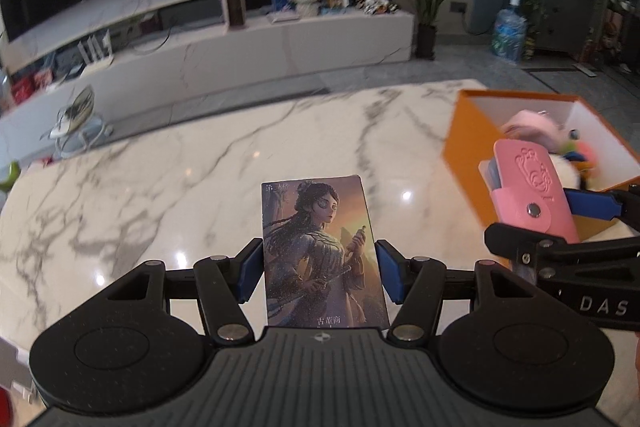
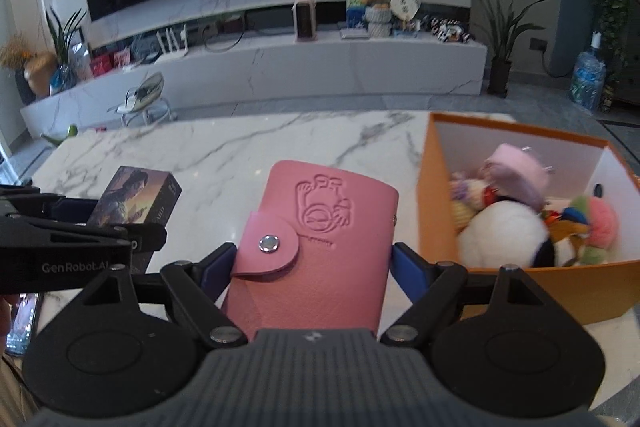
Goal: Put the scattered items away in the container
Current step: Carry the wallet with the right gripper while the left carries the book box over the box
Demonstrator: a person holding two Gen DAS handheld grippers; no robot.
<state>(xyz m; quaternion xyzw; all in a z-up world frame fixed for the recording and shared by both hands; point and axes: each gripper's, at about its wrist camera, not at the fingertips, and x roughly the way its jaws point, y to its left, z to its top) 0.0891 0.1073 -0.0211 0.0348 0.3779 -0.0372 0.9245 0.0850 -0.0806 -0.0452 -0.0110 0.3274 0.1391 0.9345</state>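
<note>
left gripper (image 1: 319, 273): clamped on a card box (image 1: 323, 255) with a painted figure on the front. The 2 blue pads squeeze its long side edges, so it stands upright between them, clear of the marble table (image 1: 160, 187). Gripping the narrow sides makes sense to me, since a flat box lying down gives you nothing else to pinch.

card box, seen from the other side: in the right wrist view it sits at far left, tilted, with the left gripper's black arm across it.

right gripper (image 2: 312, 259): clenched on a pink card wallet (image 2: 320, 247) with a snap flap and an embossed logo. Pads press on both edges, snap side facing the camera, held up off the table. It looks soft, so I'd guess the wide grip keeps it from folding.

orange box (image 2: 520, 291): the container, just right of the wallet, open top, white inside. From the left wrist view the wallet already overlaps the box's near wall.

plush toys (image 2: 508, 227): a white 1 and some colourful ones already piled inside, a bit blurry.

my read: both items are lifted for the drop, wallet closest. What else is left to tidy I can't tell.
</note>
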